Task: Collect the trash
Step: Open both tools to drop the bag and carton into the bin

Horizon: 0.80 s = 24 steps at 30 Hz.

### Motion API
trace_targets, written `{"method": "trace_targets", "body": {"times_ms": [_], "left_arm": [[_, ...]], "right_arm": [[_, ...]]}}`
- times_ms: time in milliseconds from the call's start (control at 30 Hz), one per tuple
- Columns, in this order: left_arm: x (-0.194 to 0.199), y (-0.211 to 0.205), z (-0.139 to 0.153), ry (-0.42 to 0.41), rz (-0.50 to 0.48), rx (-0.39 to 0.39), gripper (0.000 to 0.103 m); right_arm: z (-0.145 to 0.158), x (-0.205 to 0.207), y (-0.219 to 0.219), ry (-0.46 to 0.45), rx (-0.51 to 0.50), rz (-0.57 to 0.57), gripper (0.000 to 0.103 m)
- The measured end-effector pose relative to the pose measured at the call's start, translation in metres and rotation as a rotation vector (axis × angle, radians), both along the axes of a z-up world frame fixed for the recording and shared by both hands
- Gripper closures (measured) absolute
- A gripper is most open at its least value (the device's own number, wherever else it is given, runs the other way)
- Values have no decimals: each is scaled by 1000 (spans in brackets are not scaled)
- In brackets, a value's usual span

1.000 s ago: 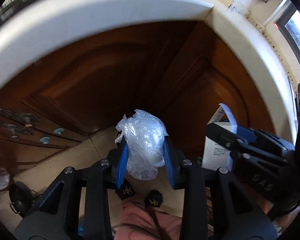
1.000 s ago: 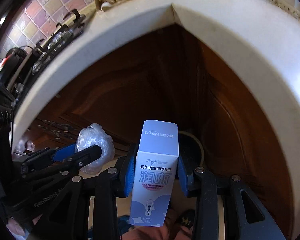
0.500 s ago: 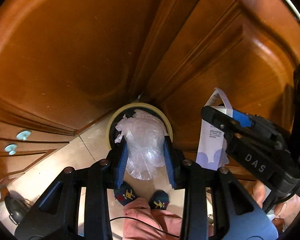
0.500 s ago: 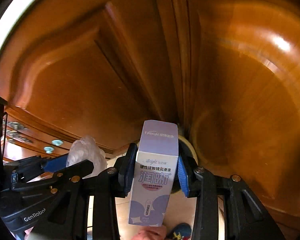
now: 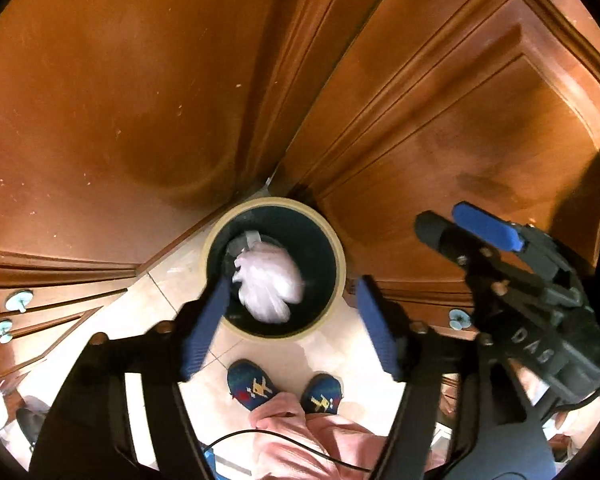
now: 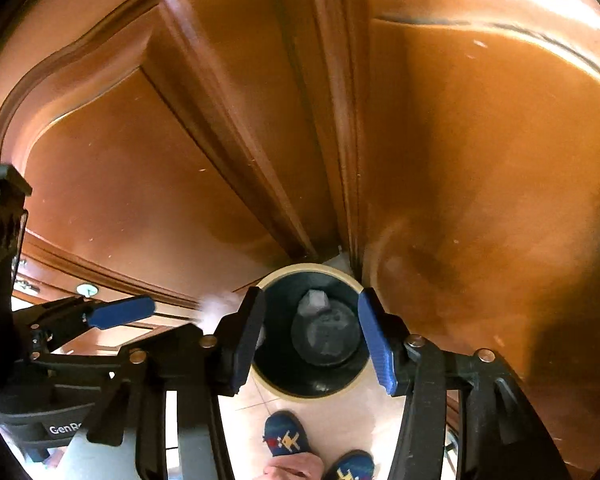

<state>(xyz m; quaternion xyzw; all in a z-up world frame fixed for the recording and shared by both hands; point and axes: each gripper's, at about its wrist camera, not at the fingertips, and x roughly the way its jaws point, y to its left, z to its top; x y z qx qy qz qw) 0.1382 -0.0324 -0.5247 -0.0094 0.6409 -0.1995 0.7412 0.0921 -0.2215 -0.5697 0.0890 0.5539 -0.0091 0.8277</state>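
Drop step, at the bin (image 5: 342, 264), which stands on the floor in the cabinet corner. Left gripper (image 5: 290, 320) fingers have just been opening, now spread wide; the plastic wad (image 5: 268, 284) is clear of both pads, blurred, falling into the bin mouth. Right gripper (image 6: 312, 336) fingers also just opened, about half wide, nothing between them; the carton (image 6: 314, 302) lies inside the bin (image 6: 268, 380), at its bottom as far as can be told. Both pieces appear binned. Next move, by my reckoning: lift both grippers away and look for more trash.
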Motion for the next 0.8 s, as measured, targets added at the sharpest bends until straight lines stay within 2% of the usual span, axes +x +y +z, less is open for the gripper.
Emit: {"method": "trace_targets", "body": {"times_ms": [300, 567, 600, 667, 800], "left_arm": [[-12, 6, 12, -41, 19, 49, 36], [-31, 33, 67, -63, 97, 50, 35], [-34, 34, 75, -67, 101, 57, 35], [-40, 36, 89, -72, 101, 63, 26], [-57, 42, 123, -97, 115, 72, 24]], "right_arm": [[14, -5, -3, 16, 8, -18, 52], [39, -22, 8, 35, 20, 14, 52], [45, -24, 8, 33, 24, 17, 52], [58, -28, 10, 31, 29, 21, 52], [87, -39, 14, 22, 35, 34, 47]]}}
